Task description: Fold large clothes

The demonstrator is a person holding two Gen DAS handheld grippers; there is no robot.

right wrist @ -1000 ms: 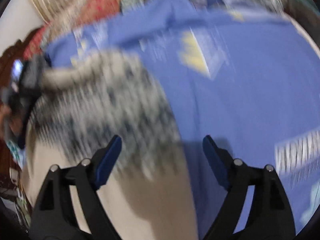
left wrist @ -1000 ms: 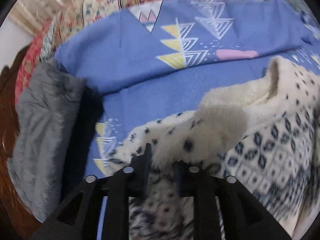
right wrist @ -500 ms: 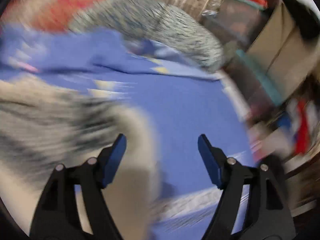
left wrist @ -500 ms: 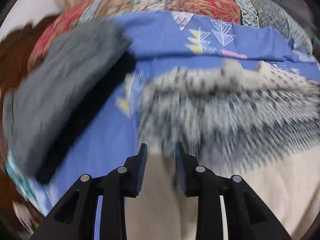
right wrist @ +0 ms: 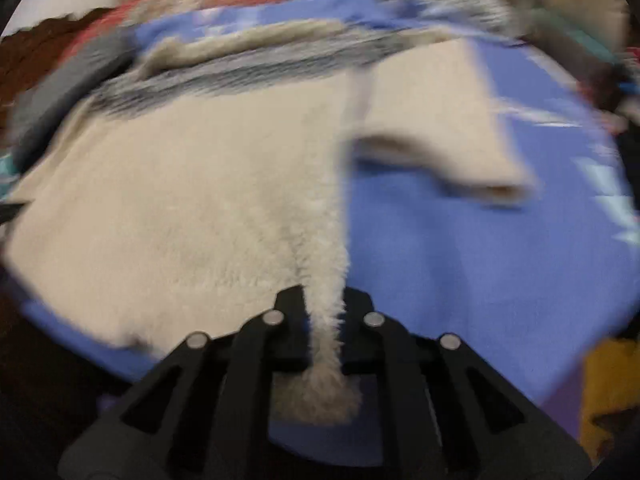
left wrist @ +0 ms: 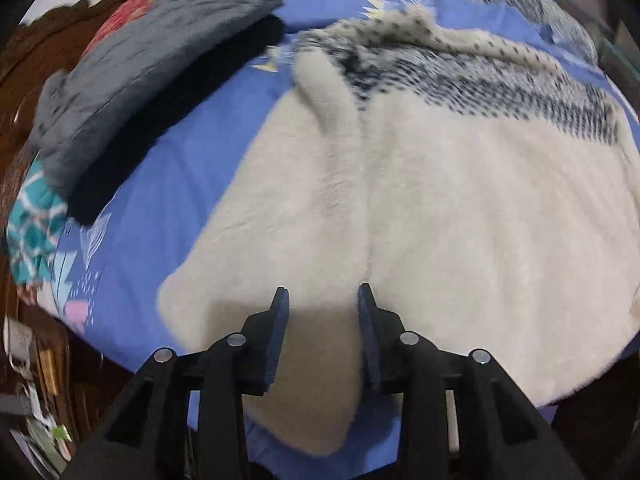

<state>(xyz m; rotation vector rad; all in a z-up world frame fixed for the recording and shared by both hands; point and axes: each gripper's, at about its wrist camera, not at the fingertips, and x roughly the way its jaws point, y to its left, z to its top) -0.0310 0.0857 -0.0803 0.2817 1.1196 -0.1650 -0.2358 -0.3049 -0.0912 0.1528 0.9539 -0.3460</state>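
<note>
Left wrist view shows the cream fleece sweater spread inside-out ahead of the left gripper, its dark-patterned knit band at the far edge, lying on the blue bedsheet; that gripper's jaws stand partly apart, gripping nothing; the right gripper is clamped on a bunched fleece edge; a grey garment lies far left.

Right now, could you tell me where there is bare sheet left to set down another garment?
Bare blue sheet lies right of the cream sweater, below its sleeve. A narrower strip runs between the sweater and the grey folded pile. The middle is covered.
</note>
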